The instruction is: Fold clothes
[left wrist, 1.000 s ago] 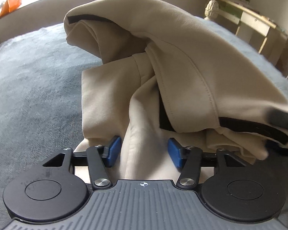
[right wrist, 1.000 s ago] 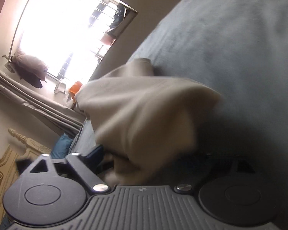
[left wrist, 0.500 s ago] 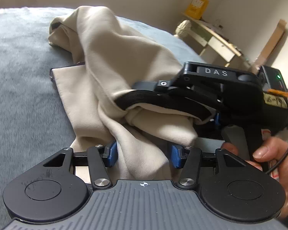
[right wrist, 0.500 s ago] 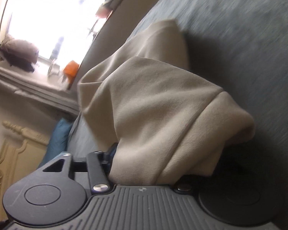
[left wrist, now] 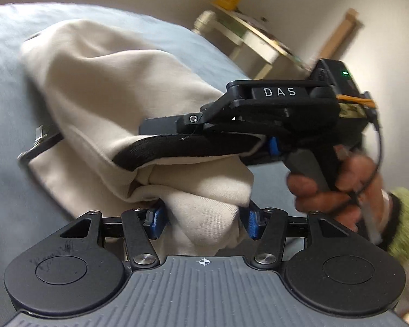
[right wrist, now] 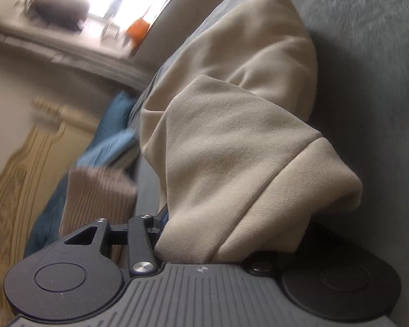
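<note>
A beige garment with a black waistband [left wrist: 117,114] lies bunched on a grey-blue bed [left wrist: 5,87]. My left gripper [left wrist: 203,222] has its blue pads apart with a thick fold of the beige cloth between them. The right gripper, marked DAS, shows in the left wrist view [left wrist: 259,133], turned sideways and shut on the black waistband edge. In the right wrist view the beige garment [right wrist: 231,141] drapes over my right gripper [right wrist: 226,245] and hides its right finger.
A light wooden desk [left wrist: 253,41] stands beyond the bed at the right. A window sill with an orange object [right wrist: 137,28], a carved headboard [right wrist: 19,179], blue pillows [right wrist: 109,141] and a striped cloth [right wrist: 101,199] lie at the bed's far side.
The right gripper has come in from the right, carrying the waistband across over the garment toward my left gripper. The upper layer now folds over the lower one.
</note>
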The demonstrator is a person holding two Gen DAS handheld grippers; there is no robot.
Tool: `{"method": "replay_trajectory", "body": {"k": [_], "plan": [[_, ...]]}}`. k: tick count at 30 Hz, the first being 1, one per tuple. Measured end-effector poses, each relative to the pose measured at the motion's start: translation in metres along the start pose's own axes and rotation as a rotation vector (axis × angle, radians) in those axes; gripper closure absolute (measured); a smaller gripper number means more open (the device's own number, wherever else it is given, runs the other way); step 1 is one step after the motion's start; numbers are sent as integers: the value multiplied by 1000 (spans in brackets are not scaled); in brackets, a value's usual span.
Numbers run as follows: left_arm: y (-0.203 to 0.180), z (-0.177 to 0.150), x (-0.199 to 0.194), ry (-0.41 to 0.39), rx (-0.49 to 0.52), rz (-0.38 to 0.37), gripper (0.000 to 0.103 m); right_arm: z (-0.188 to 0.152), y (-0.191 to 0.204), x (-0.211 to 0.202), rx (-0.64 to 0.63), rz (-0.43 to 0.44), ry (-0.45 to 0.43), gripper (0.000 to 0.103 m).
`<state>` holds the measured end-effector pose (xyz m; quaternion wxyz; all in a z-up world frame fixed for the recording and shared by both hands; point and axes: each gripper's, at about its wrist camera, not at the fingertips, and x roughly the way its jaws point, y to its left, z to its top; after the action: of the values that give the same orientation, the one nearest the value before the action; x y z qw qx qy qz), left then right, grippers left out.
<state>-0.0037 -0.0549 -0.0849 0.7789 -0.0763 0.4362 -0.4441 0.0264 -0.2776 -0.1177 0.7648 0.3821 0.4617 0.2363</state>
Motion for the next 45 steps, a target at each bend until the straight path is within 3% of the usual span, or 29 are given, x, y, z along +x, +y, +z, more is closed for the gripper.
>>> {"method": "replay_trajectory", "body": {"k": [5, 7, 11, 13, 14, 19, 23, 26, 31, 33, 36, 40, 45], "plan": [[-54, -39, -2, 96, 76, -151, 48, -49, 0, -62, -44, 73, 108, 54], [-67, -46, 12, 136, 135, -170, 48, -64, -8, -88, -38, 60, 108, 54], [-63, -44, 37, 216, 124, -116, 47, -80, -43, -120, 85, -43, 17, 54], [-58, -38, 28, 204, 129, -115, 42, -87, -58, -128, 141, -69, -37, 54], [-56, -34, 19, 171, 146, -89, 35, -90, -63, -131, 156, -69, -58, 54], [-44, -11, -35, 1, 165, 54, 30, -99, -55, -124, 168, -100, -143, 54], [-20, 14, -43, -87, 229, 359, 25, -102, -46, -126, 129, -147, -222, 55], [4, 33, -30, -44, 267, 553, 22, -104, -37, -131, 84, -182, -313, 62], [32, 43, -12, -9, 320, 592, 21, -100, -37, -142, 72, -198, -428, 67], [37, 41, 8, 46, 361, 603, 21, -96, -45, -143, 98, -190, -451, 68], [49, 44, 43, 145, 316, 590, 26, -89, -54, -138, 139, -174, -485, 70], [42, 74, 51, 49, 257, 551, 28, -82, -59, -138, 140, -176, -515, 72], [24, 115, 61, -83, 273, 505, 28, -63, -66, -156, 127, -166, -596, 75]]}}
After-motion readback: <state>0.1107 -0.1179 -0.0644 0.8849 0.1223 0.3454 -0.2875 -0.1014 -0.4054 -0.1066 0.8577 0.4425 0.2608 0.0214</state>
